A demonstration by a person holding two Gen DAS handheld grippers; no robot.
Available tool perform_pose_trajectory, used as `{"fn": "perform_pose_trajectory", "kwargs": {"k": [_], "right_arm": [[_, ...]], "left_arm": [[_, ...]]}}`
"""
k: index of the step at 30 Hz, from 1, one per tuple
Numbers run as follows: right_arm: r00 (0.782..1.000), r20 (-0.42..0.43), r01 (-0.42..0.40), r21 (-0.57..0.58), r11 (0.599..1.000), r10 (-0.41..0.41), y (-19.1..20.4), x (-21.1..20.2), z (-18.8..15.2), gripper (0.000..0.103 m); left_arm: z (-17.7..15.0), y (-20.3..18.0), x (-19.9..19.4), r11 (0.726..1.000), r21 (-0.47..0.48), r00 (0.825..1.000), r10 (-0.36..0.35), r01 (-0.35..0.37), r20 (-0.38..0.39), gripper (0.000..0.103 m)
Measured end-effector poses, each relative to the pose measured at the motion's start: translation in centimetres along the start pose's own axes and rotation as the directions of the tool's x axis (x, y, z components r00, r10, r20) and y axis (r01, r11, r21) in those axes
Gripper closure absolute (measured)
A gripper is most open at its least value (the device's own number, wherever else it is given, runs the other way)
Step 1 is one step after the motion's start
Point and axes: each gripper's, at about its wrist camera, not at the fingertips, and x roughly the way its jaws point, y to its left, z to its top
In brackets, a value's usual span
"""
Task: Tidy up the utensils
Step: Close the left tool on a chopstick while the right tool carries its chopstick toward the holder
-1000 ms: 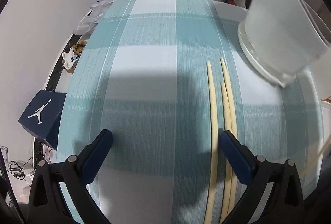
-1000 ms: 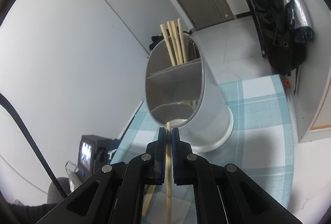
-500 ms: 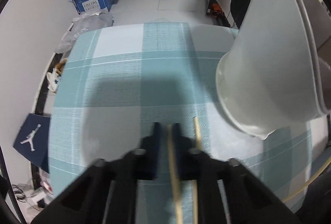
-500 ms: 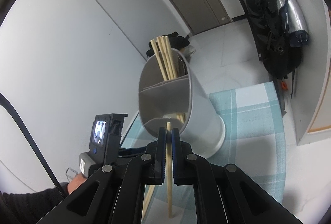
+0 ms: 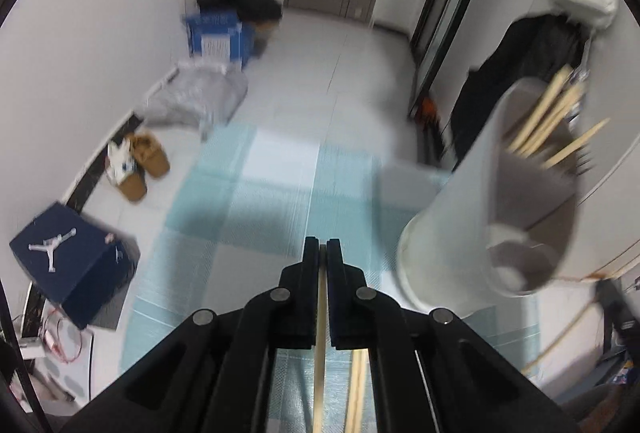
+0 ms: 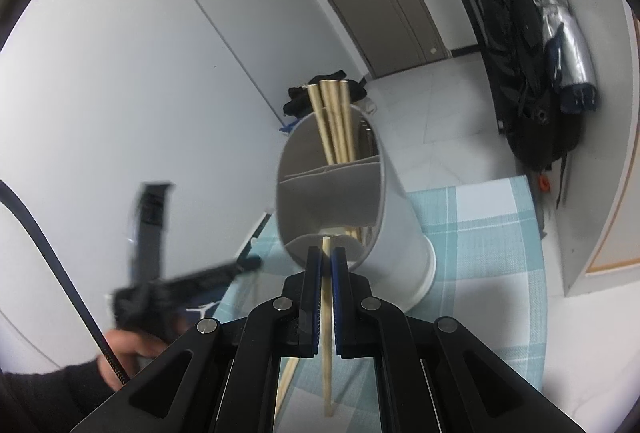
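The left gripper (image 5: 323, 245), wide open a second ago beside three chopsticks lying flat on the cloth (image 5: 224, 201), now has its jaws clamped on one chopstick (image 5: 319, 361) running back between them toward the camera. The cloth looks farther below than before, so I judge the stick lifted clear. At least one more stick (image 5: 356, 389) lies on the cloth just right of the jaws. The holder (image 5: 472, 217) stands ahead and to the right, several sticks poking from its far compartment.

The right gripper (image 6: 326, 253) has hardly shifted: its jaws stay closed on its own chopstick (image 6: 327, 345), tip just short of the holder's (image 6: 396, 233) rim, directly ahead.

So both grippers now carry a stick; dropping them into the holder looks like the next step, with at least one left to collect.
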Motion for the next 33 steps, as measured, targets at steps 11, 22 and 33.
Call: {"fn": "perform_pose_trajectory", "kwargs": {"k": [11, 22, 33], "right_arm": [[0.996, 0.050, 0.077, -0.082, 0.994, -0.073, 3.0, -1.9, -1.4, 0.099], [0.990, 0.088, 0.123, -0.126, 0.984, -0.112, 4.7, -3.7, -2.5, 0.099], [0.979, 0.140, 0.162, -0.117, 0.980, -0.145, 5.8, -5.7, -2.7, 0.099]], "left_arm": [[-0.7, -0.8, -6.1, 0.996, 0.057, 0.981, -0.074, 0.065, 0.178, 0.103], [-1.9, -0.5, -8.2, 0.995, 0.057, 0.981, -0.087, 0.078, 0.174, 0.103], [-2.7, -0.7, -10.1, 0.995, 0.078, 0.979, -0.076, 0.063, 0.189, 0.103]]}}
